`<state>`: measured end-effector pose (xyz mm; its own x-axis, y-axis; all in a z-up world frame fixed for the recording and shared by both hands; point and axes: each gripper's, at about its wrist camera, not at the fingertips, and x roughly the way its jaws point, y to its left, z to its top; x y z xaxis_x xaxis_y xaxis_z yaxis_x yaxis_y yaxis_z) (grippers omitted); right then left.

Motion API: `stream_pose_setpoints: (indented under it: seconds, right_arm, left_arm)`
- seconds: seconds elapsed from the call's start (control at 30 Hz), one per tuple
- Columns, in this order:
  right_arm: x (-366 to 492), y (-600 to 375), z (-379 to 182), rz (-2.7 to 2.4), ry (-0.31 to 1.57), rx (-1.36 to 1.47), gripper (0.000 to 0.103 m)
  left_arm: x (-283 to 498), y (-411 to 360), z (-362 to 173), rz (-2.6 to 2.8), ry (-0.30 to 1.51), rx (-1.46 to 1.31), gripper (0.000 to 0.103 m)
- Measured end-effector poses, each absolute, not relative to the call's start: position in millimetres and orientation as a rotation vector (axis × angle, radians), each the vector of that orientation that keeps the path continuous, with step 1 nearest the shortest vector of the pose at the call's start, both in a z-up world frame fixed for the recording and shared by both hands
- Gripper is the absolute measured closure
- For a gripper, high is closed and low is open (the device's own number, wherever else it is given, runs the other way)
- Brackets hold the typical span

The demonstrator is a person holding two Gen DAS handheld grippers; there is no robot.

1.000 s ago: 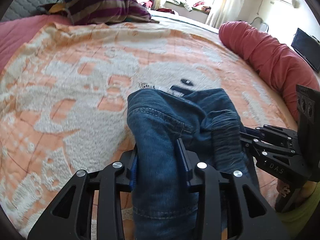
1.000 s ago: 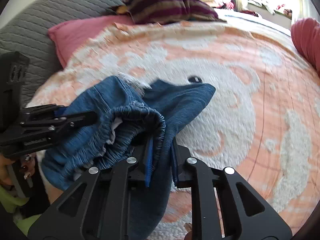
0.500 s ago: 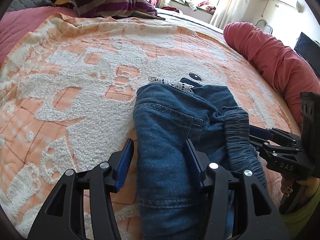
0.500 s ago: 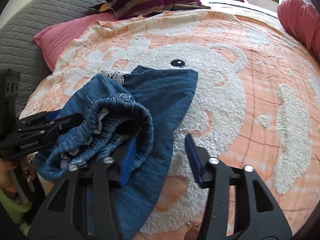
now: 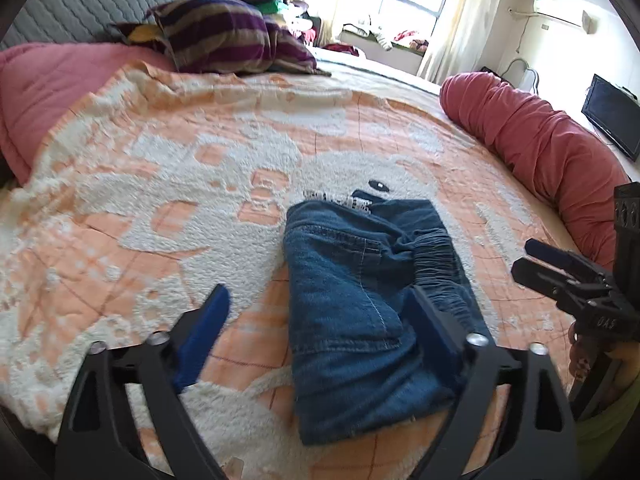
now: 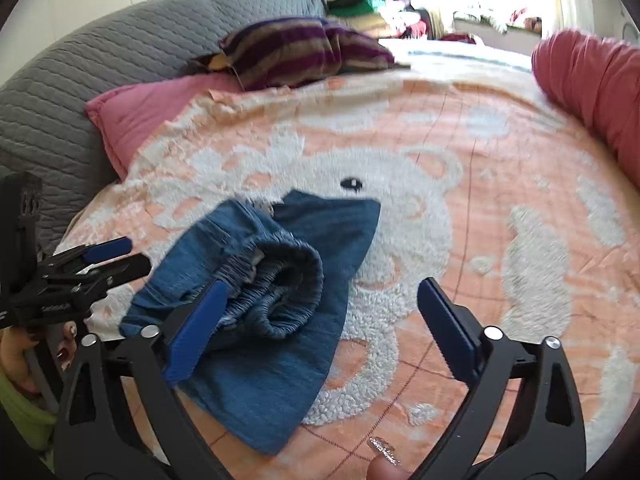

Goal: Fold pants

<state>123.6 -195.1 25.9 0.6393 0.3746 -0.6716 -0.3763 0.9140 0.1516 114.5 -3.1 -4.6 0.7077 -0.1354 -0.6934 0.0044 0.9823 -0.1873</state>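
Observation:
The blue denim pants (image 5: 360,300) lie folded in a small bundle on the orange and white bear blanket (image 5: 160,184); the elastic waistband shows on their right side. In the right wrist view the pants (image 6: 272,300) lie left of centre, waistband rolled on top. My left gripper (image 5: 320,312) is open and empty, its jaws wide on either side of the bundle's near end. My right gripper (image 6: 324,308) is open and empty, just short of the pants. Each gripper shows in the other's view: the right one (image 5: 560,268), the left one (image 6: 100,260).
A striped purple pillow (image 5: 224,40) and a pink pillow (image 6: 148,108) lie at the bed's head by the grey quilted headboard (image 6: 100,68). A red bolster (image 5: 540,148) runs along the right side. A TV (image 5: 612,120) stands at far right.
Both grippers opened and let go of the pants, then pulled back. The pants dropped onto the blanket and now lie flat as a folded bundle.

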Motion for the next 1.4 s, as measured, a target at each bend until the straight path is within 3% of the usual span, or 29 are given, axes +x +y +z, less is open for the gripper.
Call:
stream_pose_setpoints:
  seconds: [0.63, 1.4]
  right_arm:
    - [41, -197, 65, 0.383, 0.654, -0.038, 0.009]
    - [5, -186, 10, 0.369, 0.794, -0.067, 0.009]
  left_arm:
    - [31, 0, 23, -0.024, 0.748, -0.143, 0.005]
    - [5, -10, -6, -0.018, 0.824, -0.150, 0.004]
